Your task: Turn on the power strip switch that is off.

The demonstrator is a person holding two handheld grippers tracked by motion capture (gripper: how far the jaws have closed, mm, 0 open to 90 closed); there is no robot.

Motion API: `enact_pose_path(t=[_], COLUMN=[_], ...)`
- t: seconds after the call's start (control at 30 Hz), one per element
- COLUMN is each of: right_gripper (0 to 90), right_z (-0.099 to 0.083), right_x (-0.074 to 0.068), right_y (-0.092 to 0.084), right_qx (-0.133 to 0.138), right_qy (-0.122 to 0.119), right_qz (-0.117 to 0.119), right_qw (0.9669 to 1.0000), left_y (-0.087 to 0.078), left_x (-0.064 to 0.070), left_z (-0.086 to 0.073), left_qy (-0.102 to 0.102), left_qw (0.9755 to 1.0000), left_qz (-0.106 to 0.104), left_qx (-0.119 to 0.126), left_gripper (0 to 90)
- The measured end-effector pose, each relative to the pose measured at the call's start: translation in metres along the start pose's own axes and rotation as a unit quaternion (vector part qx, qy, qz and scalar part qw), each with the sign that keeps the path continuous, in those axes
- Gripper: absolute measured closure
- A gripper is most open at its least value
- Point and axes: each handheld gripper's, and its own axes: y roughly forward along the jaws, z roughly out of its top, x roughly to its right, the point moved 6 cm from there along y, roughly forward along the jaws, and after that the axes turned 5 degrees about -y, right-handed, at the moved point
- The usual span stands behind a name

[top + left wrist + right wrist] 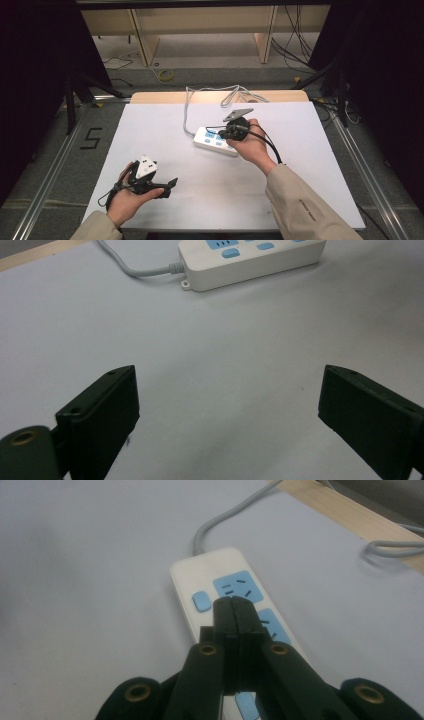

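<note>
A white power strip [214, 143] [250, 265] [182, 582] with blue sockets and blue buttons lies near the middle of the white table [300, 165]. Its grey cord [186, 112] [225, 517] runs off toward the far edge. My right gripper [222, 134] [234, 601] is shut, jaws pressed together with nothing between them, and its tips hang just over a blue socket near the cord end of the strip. My left gripper [169, 184] [227, 390] rests low at the table's near left, jaws wide open and empty, pointing toward the strip from well short of it.
A wooden board edge [165, 96] [350, 515] borders the far side of the table, with the grey cord looped over it. Beyond are wooden furniture legs [145, 42] and loose floor cables [165, 75]. Metal rails [55, 165] flank the table.
</note>
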Motion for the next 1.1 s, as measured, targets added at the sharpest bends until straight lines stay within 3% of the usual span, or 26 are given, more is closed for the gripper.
enact_pose_path(t=[1.1], right_gripper=[90.0], right_z=[0.004], right_x=[0.0], right_y=[0.022], right_qx=[-0.027], right_qy=[-0.005], right_qz=[0.001], right_qw=[0.9996], left_y=[0.0], left_x=[0.0], left_z=[0.0], left_qy=[0.002], left_qw=[1.0], left_qz=[0.0], left_qx=[-0.001], left_gripper=[9.1])
